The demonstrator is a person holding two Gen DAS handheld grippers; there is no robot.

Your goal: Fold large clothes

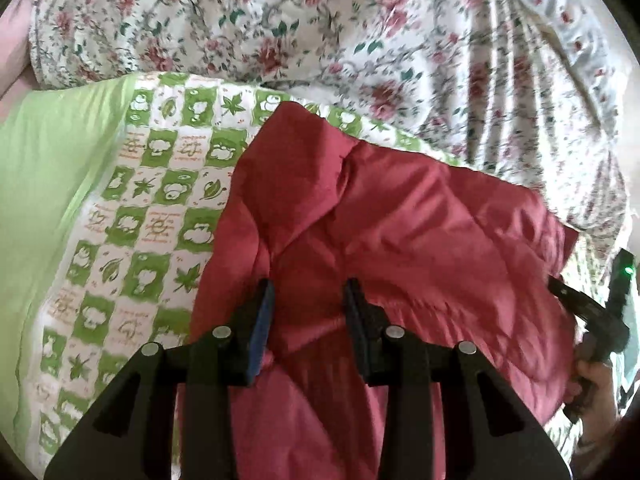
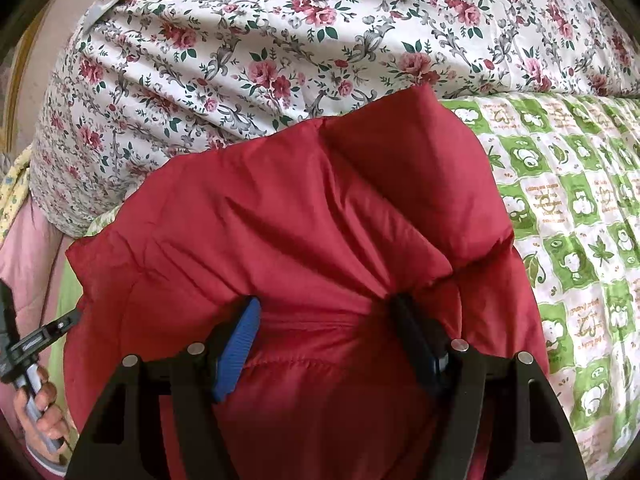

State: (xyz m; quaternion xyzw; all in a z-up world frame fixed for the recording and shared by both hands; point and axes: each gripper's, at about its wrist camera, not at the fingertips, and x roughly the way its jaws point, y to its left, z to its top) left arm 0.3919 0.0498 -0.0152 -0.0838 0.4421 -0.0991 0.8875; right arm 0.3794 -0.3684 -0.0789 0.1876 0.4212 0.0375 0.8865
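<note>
A red padded jacket (image 1: 400,248) lies on a green-and-white checked blanket (image 1: 160,184); it also shows in the right wrist view (image 2: 304,216). My left gripper (image 1: 308,300) hovers over the jacket's near part, jaws apart, with red fabric between and below them. My right gripper (image 2: 324,312) is over the same jacket, jaws wide apart, fabric bunched between the fingers. Whether either pinches the cloth is unclear. The right gripper also appears at the jacket's right edge in the left wrist view (image 1: 576,304). The left one appears at the left edge in the right wrist view (image 2: 48,332).
A floral quilt (image 2: 280,48) is heaped behind the jacket and fills the far side in the left wrist view (image 1: 360,40). A plain green cloth (image 1: 52,168) lies left of the checked blanket. Pink bedding (image 2: 24,256) shows at the left edge.
</note>
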